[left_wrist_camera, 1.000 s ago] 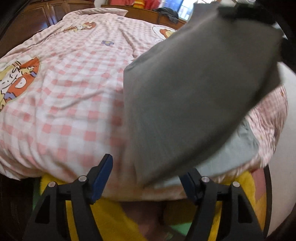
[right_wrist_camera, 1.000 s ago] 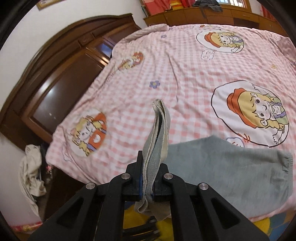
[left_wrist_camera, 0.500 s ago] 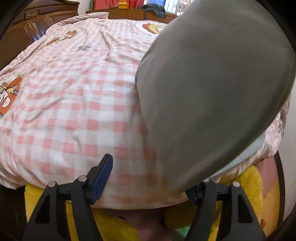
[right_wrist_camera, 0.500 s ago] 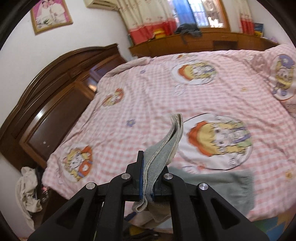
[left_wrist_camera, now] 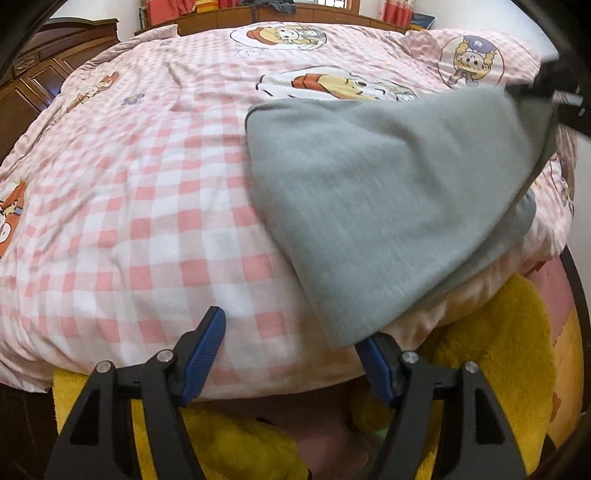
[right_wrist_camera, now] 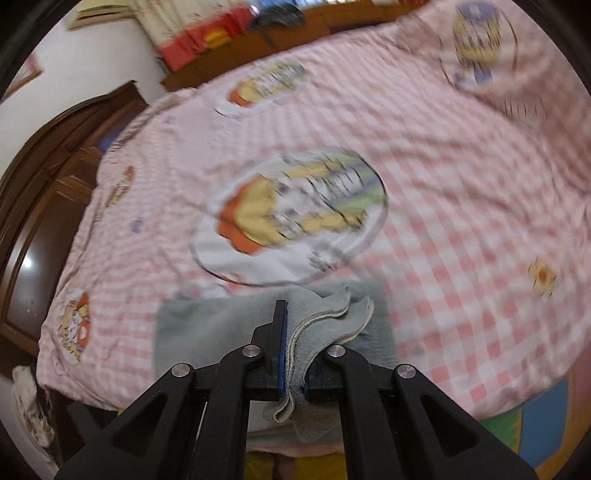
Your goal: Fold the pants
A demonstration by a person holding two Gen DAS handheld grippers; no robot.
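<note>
Grey pants (left_wrist_camera: 388, 199) lie folded over on the pink checked bed near its front right edge. In the left wrist view my left gripper (left_wrist_camera: 291, 350) is open and empty at the bed's front edge, its right finger just under the pants' near corner. My right gripper (left_wrist_camera: 554, 96) shows at the far right of that view, holding the upper layer's far end. In the right wrist view my right gripper (right_wrist_camera: 293, 354) has its jaws slightly parted with the pants' hem edge (right_wrist_camera: 325, 325) between them, low over the lower layer (right_wrist_camera: 207, 332).
The bed cover (left_wrist_camera: 147, 184) has cartoon prints (right_wrist_camera: 291, 218). A dark wooden wardrobe (right_wrist_camera: 44, 206) stands to the left of the bed. A yellow plush mat (left_wrist_camera: 498, 369) lies on the floor at the bed's front. A wooden shelf (left_wrist_camera: 295, 11) runs behind the bed.
My right gripper has carried the pants' end rightward and down over the lower layer, and its jaws have begun to part. The lifted layer now lies lower. The left gripper stayed open.
</note>
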